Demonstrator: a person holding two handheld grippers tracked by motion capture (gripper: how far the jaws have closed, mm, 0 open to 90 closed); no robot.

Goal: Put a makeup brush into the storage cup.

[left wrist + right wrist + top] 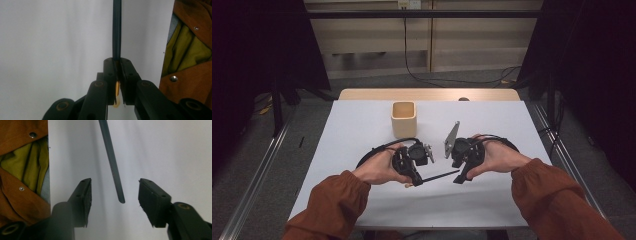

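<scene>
A thin dark pencil [439,175] lies level just above the white table [362,125], between my two grippers. My left gripper [417,180] is shut on one end of it; in the left gripper view the jaws pinch the dark shaft [116,30], and a yellow tip [117,91] shows behind them. My right gripper [460,176] is open. In the right gripper view the free end of the pencil [111,160] reaches in between the two spread fingers [83,192] and touches neither. A light wooden cup [403,119] stands upright behind the left gripper.
The person's brown sleeves [337,195] come in from the bottom. A brown jacket with yellow lining [190,50] shows past the table's near edge. Bare white tabletop lies around the cup and to both sides.
</scene>
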